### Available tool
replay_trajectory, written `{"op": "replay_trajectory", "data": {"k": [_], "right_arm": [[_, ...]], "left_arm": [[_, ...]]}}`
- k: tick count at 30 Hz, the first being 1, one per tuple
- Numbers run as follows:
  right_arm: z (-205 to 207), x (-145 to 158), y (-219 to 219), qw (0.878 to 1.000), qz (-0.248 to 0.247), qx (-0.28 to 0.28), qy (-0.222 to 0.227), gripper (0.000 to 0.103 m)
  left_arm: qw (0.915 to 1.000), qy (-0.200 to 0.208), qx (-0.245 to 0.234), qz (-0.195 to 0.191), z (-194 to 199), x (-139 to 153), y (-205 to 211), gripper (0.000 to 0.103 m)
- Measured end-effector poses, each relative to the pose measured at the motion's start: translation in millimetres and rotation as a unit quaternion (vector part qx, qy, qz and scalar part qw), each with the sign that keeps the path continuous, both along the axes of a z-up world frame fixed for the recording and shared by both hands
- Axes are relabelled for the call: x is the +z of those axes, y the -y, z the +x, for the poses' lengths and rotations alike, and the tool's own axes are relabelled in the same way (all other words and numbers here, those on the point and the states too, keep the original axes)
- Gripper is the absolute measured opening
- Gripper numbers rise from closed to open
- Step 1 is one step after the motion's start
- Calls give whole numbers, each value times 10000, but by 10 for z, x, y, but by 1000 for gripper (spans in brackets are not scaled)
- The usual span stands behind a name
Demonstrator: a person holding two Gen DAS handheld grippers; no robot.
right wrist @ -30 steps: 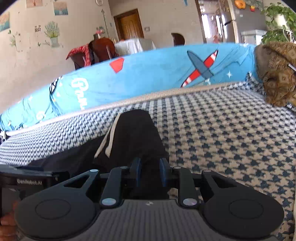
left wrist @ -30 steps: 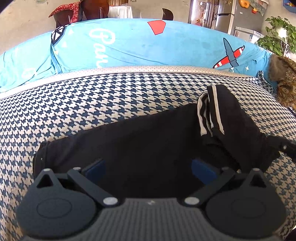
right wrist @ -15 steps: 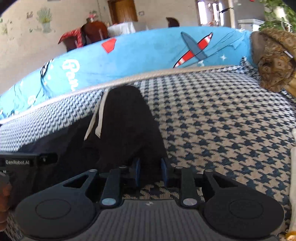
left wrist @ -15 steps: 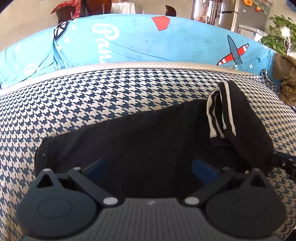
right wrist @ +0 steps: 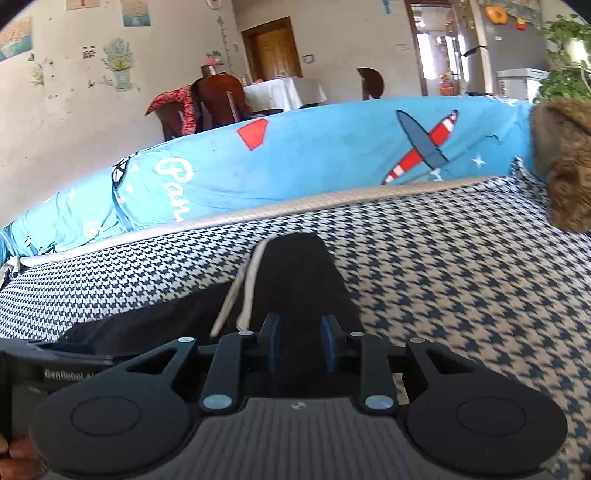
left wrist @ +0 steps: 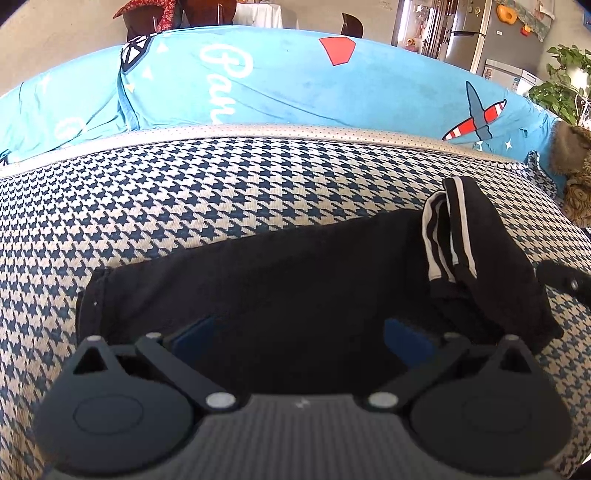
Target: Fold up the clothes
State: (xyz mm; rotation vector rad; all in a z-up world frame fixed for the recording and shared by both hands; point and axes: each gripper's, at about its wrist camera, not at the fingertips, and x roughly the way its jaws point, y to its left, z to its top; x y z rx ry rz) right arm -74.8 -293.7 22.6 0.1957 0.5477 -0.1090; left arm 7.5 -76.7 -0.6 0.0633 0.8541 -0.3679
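Left wrist view: black white-striped cloth trousers (left wrist: 280, 280), one end doubled over at 2 o'clock; left gripper (left wrist: 299, 332) spread, right gripper (right wrist: 298, 347) pinching the trousers; further folds remain.

1. A houndstooth sofa seat (left wrist: 221, 192) met a blue airplane-print cover (right wrist: 332, 155).
2. Behind stood a wooden door (right wrist: 275, 51), a white-clothed table (right wrist: 284, 92), and a steel fridge (left wrist: 469, 33).

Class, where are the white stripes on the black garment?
In the left wrist view, the white stripes run along the black garment at its right end, folded on the houndstooth cover.
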Motion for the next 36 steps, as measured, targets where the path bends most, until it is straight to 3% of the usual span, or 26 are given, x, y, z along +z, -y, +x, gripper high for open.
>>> {"op": "replay_trajectory", "data": {"k": [7, 18, 29, 36], "right_arm": [[225, -19, -21, 9998, 123, 149, -65, 26], [541, -62, -107, 9987, -175, 468, -130, 26], [944, -329, 65, 9978, -230, 198, -582, 22], [1015, -401, 86, 9974, -307, 219, -613, 21]], "left_arm": [[9999, -43, 144, 39, 37, -5, -30, 103], [9989, -177, 402, 162, 138, -56, -96, 103], [9973, -466, 488, 284, 289, -190, -117, 103], [9966, -521, 507, 397, 341, -285, -111, 103]]}}
